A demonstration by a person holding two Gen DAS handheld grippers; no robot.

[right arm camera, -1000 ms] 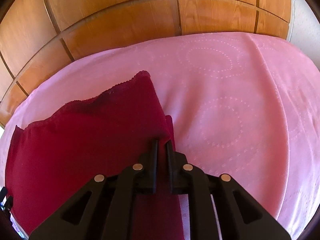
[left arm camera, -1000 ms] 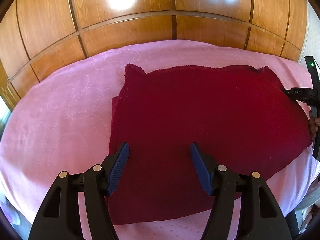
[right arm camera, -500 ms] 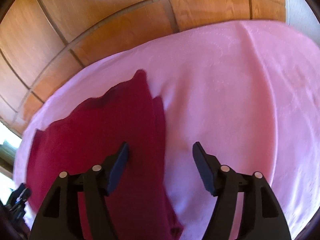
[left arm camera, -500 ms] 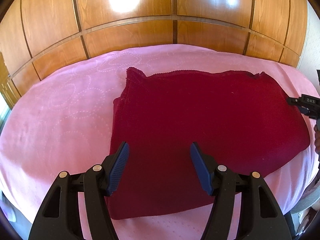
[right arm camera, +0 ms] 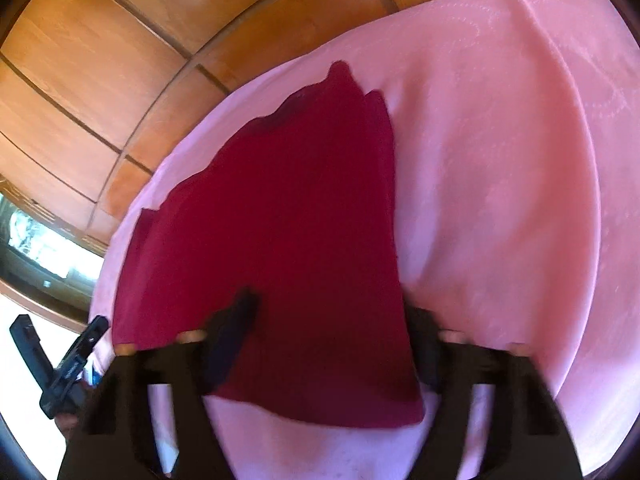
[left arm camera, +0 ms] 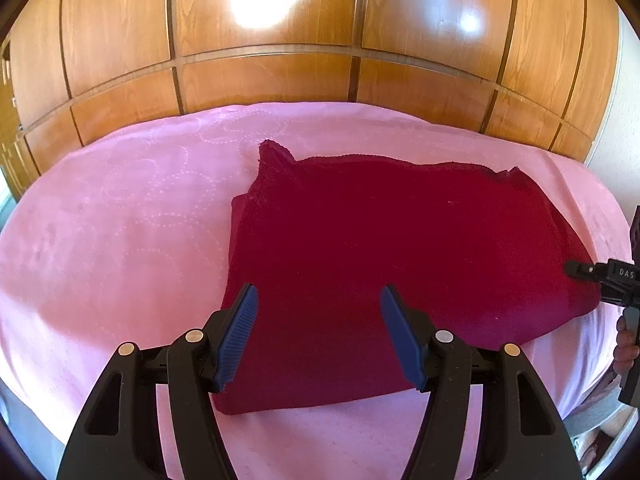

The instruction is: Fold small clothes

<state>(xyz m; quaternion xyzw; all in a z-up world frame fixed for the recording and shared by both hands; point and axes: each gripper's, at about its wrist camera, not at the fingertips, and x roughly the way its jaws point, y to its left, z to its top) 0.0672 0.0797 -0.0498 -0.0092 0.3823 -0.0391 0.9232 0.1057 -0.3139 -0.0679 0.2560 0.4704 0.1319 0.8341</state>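
A dark red garment [left arm camera: 400,248] lies folded and flat on the pink bedspread [left arm camera: 120,232]. My left gripper [left arm camera: 318,328] is open and empty, held above the garment's near left part. My right gripper [right arm camera: 332,340] is open and empty, above the garment's [right arm camera: 288,248] near edge; this view is blurred by motion. The right gripper's body [left arm camera: 616,280] shows at the right edge of the left wrist view, beside the garment's right corner. The left gripper's body [right arm camera: 64,372] shows at the lower left of the right wrist view.
Wooden wardrobe panels [left arm camera: 280,60] stand behind the bed. A bright window [right arm camera: 40,240] is at the left of the right wrist view. The pink bedspread [right arm camera: 500,200] spreads wide to the right of the garment.
My right gripper has let go of the garment's edge, opened, and pulled back, turning left. The garment has settled flat. My left gripper has drawn back a little, still open.
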